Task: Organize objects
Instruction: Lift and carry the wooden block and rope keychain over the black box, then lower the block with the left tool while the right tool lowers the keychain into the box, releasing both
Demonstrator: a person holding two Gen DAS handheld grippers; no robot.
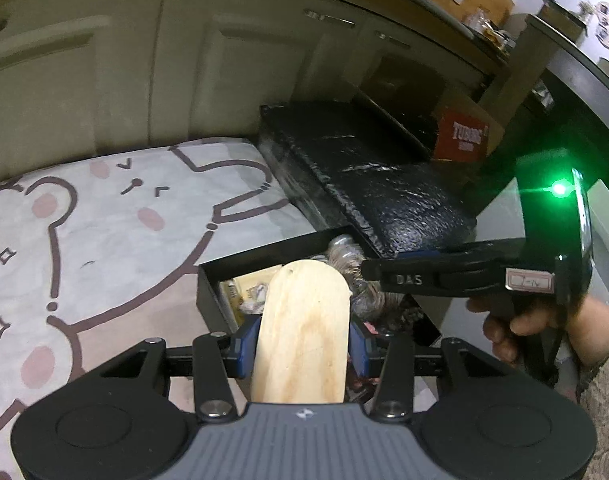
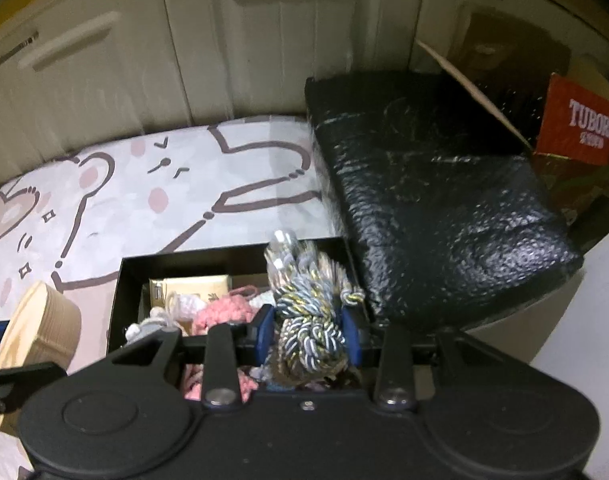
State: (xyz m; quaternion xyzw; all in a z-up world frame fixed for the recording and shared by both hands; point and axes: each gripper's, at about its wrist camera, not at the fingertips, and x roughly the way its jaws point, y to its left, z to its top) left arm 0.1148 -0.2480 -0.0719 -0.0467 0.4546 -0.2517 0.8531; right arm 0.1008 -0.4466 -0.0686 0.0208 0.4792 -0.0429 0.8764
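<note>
My left gripper (image 1: 302, 344) is shut on a light wooden oval box (image 1: 304, 332), held just in front of an open black box (image 1: 208, 292). The wooden box also shows at the left of the right wrist view (image 2: 40, 332). My right gripper (image 2: 309, 334) is shut on a bundle of twisted blue, white and gold cord (image 2: 308, 320) over the right end of the black box (image 2: 128, 276). The box holds a gold packet (image 2: 192, 286) and pink yarn (image 2: 224, 308). The right gripper's body shows in the left wrist view (image 1: 464, 276).
The black box sits on a bear-print mat (image 1: 104, 220). A large bundle in black wrap (image 2: 436, 192) lies right of the box. A red Tuborg carton (image 2: 580, 124) stands behind it. Cream cabinet doors (image 2: 264, 48) close off the back.
</note>
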